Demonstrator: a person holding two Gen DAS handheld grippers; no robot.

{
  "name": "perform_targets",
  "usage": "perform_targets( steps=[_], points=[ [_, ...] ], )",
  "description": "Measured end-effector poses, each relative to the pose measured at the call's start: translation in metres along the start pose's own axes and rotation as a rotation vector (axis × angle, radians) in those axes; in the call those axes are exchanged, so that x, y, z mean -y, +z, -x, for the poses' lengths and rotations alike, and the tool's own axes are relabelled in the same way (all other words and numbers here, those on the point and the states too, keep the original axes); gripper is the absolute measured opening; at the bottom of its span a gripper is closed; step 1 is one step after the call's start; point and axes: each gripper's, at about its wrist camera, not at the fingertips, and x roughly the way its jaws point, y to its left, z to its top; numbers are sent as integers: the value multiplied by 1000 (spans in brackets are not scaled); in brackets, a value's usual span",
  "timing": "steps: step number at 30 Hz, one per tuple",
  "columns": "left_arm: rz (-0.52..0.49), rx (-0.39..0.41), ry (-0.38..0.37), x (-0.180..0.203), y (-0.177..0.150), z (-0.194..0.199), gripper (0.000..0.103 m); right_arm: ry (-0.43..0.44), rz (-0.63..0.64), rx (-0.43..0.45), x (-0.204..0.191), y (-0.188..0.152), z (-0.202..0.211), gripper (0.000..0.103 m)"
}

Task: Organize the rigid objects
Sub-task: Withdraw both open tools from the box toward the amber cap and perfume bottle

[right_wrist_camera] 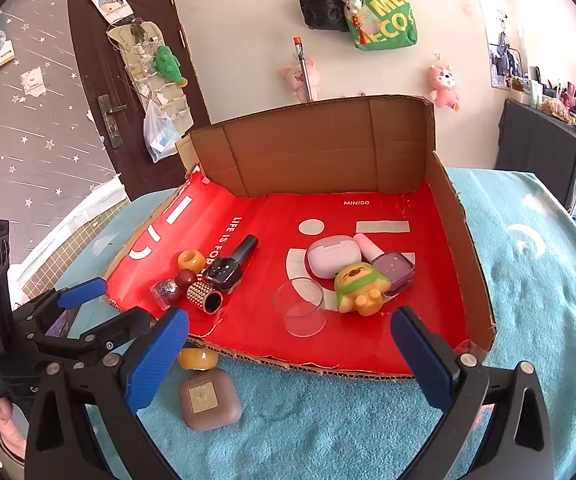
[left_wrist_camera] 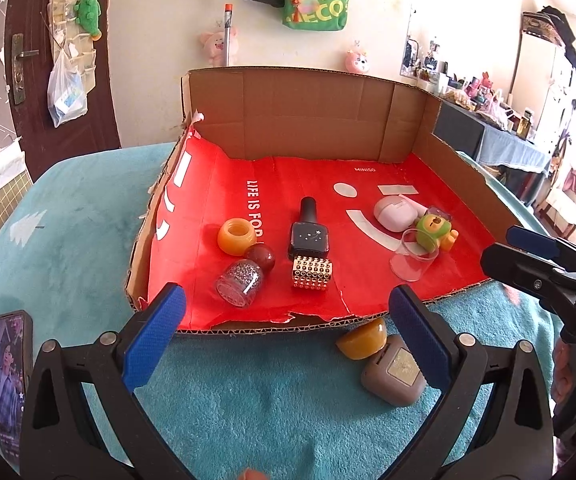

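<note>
Both the left gripper (left_wrist_camera: 286, 334) and right gripper (right_wrist_camera: 288, 354) gape wide, holding nothing. Two items lie outside the cardboard tray (right_wrist_camera: 462, 236), on the teal towel (right_wrist_camera: 528, 300) near its front edge: a smooth amber ring (right_wrist_camera: 198, 359) and a rounded taupe case (right_wrist_camera: 208, 402). The case's slick rounded corners probably call for a square, centred pinch across its flat sides.
</note>
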Motion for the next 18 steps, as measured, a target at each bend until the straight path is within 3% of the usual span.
perform_targets(
  steps=[18],
  points=[
    [-2,-31,-13,2,-20,7,103,18,31,-39,-8,-23,2,103]
  ],
)
